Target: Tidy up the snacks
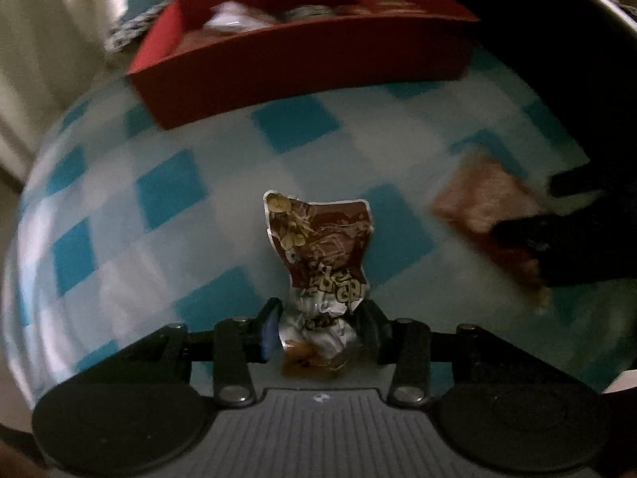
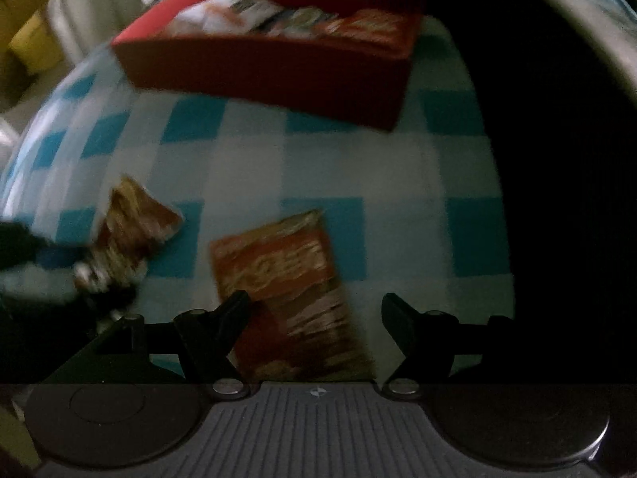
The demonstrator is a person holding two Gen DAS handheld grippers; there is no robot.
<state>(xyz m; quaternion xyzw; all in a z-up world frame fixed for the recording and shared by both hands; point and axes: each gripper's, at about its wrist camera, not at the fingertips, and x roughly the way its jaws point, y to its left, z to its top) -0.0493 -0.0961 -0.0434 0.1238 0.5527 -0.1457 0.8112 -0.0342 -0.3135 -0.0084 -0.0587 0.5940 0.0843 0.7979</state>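
My left gripper (image 1: 318, 328) is shut on a brown snack packet (image 1: 318, 247) and holds it above the blue checked tablecloth (image 1: 167, 195); it also shows at the left of the right wrist view (image 2: 127, 235). My right gripper (image 2: 314, 310) is open over a red-orange snack packet (image 2: 286, 275) that lies flat on the cloth between its fingers; the same packet shows blurred in the left wrist view (image 1: 485, 207) beside the dark right gripper (image 1: 565, 239). A red box (image 1: 302, 51) with several snacks inside stands at the far side (image 2: 262, 67).
The table drops off into darkness on the right (image 2: 557, 159). A pale wall or furniture stands at the far left (image 1: 47, 59). A patterned cloth edge (image 1: 135, 28) lies behind the box.
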